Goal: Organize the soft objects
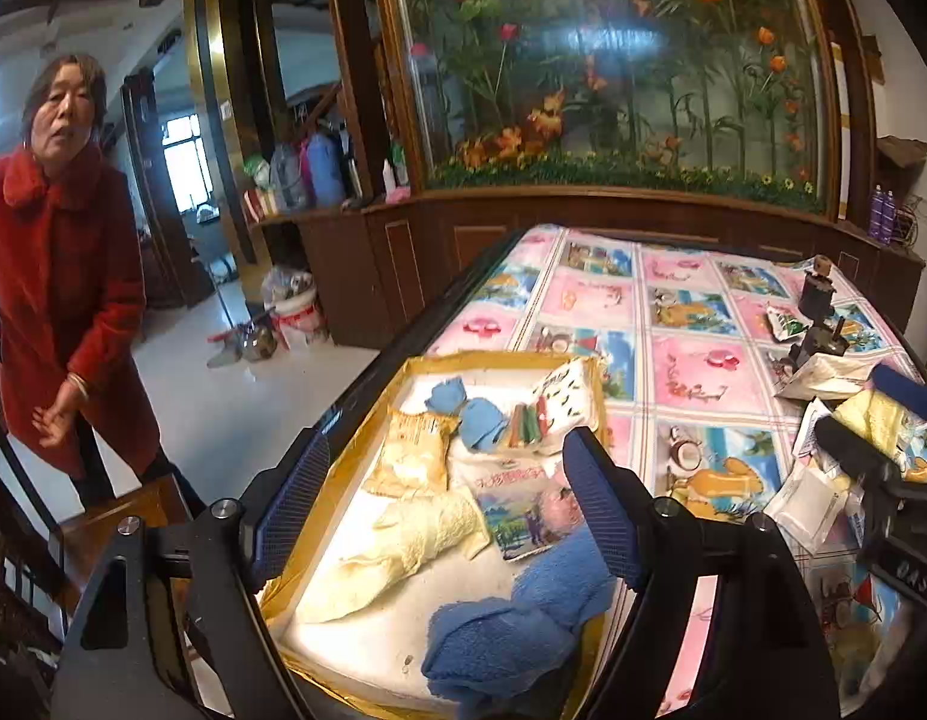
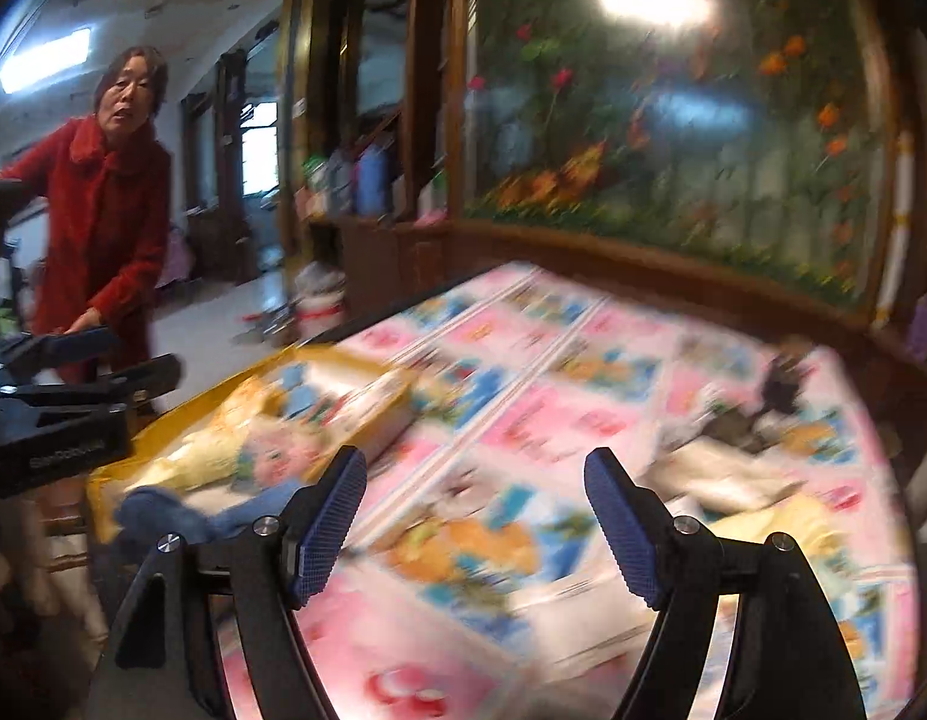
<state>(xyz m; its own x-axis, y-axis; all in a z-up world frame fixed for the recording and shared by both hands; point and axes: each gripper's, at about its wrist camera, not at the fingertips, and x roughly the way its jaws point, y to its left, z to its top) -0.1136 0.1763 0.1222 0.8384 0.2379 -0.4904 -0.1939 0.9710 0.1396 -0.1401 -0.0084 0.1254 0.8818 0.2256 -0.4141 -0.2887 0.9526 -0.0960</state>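
My left gripper (image 1: 445,480) is open and empty above a gold-rimmed tray (image 1: 493,358) at the table's near left. In the tray lie a blue towel (image 1: 511,630), a pale yellow cloth (image 1: 403,546), a snack packet (image 1: 412,450), a booklet (image 1: 523,510), two small blue cloths (image 1: 463,405) and a white patterned cushion (image 1: 568,396). Another yellow cloth (image 1: 877,417) lies on the table at the right, beside my right gripper's dark body. The right wrist view is motion-blurred. In it my right gripper (image 2: 475,480) is open and empty over the tablecloth, right of the tray (image 2: 181,414).
A pink and blue picture tablecloth (image 1: 691,312) covers the table. Plastic bags (image 1: 811,504) and dark small objects (image 1: 817,294) clutter its right side. A person in a red coat (image 1: 61,276) stands on the floor to the left. A wooden cabinet with flowers (image 1: 613,204) runs behind.
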